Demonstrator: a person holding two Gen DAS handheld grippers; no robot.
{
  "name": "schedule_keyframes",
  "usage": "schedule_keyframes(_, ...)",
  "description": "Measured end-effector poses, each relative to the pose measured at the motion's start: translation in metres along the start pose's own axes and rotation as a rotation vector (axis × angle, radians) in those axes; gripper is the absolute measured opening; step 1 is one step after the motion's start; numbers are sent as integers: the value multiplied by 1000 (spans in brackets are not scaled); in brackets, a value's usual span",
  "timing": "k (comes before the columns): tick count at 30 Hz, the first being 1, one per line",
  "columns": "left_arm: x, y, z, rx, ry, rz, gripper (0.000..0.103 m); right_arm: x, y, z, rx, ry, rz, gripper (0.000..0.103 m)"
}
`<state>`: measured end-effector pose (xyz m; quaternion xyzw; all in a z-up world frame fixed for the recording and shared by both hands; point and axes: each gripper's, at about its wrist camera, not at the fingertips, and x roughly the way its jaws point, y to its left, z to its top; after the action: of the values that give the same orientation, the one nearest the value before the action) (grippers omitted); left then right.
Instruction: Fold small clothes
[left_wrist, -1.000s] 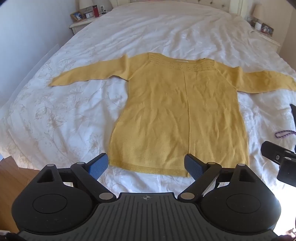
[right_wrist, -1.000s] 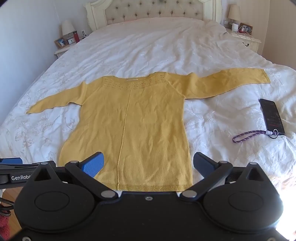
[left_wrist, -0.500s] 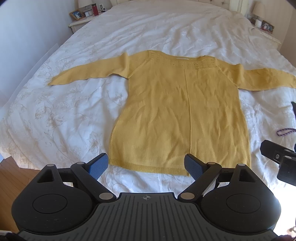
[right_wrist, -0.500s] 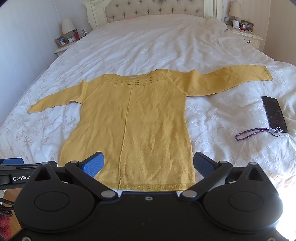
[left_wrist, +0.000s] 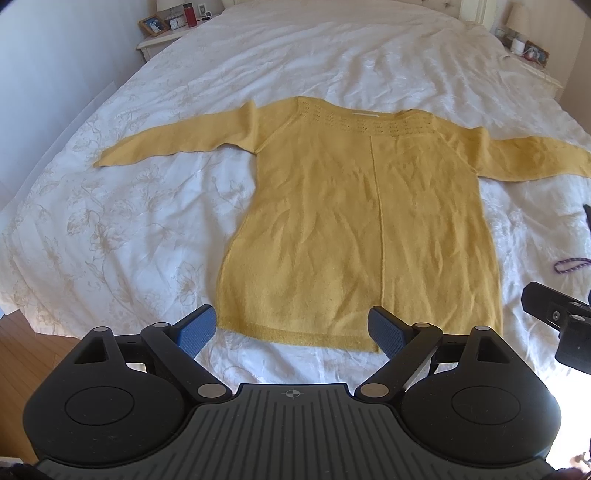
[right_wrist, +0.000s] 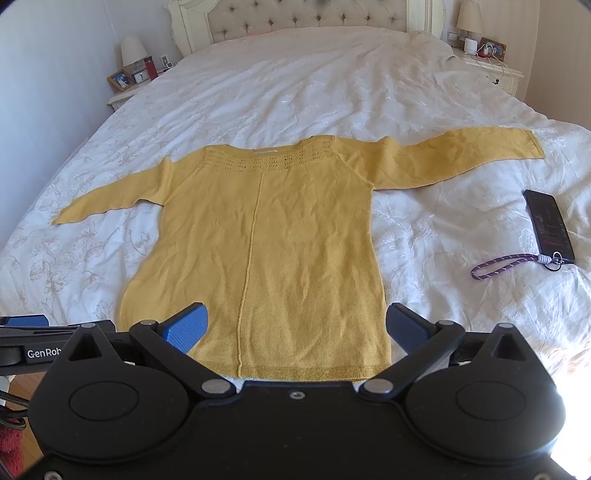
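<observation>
A yellow knit sweater (left_wrist: 362, 221) lies flat on the white bed, sleeves spread to both sides, hem toward me. It also shows in the right wrist view (right_wrist: 269, 236). My left gripper (left_wrist: 291, 330) is open and empty, held above the hem's left part. My right gripper (right_wrist: 295, 326) is open and empty, held above the hem's right part. Part of the right gripper shows at the right edge of the left wrist view (left_wrist: 557, 317).
A white quilted bedspread (right_wrist: 424, 110) covers the bed. A black phone (right_wrist: 548, 223) with a purple lanyard (right_wrist: 504, 266) lies right of the sweater. Nightstands with lamps and frames stand at the far left (right_wrist: 127, 79) and far right (right_wrist: 491, 55). Wooden floor (left_wrist: 22, 343) shows at lower left.
Both grippers have drifted slightly; the sweater sits a little lower and closer in the views. Both stay open and empty.
</observation>
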<state>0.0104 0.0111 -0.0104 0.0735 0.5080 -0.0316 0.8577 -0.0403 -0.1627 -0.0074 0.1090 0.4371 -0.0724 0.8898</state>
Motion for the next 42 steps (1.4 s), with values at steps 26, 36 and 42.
schedule_keyframes(26,46,20,52,-14,77,-15,89,49,18,33,36,80,25,102)
schedule_keyframes(36,66,29,101,-12,25,-44,89,82,14,65,85,57,126,102)
schedule_keyframes(42,76,21,125,12,-38,-66,89,101,-10,86,81,71,66,98)
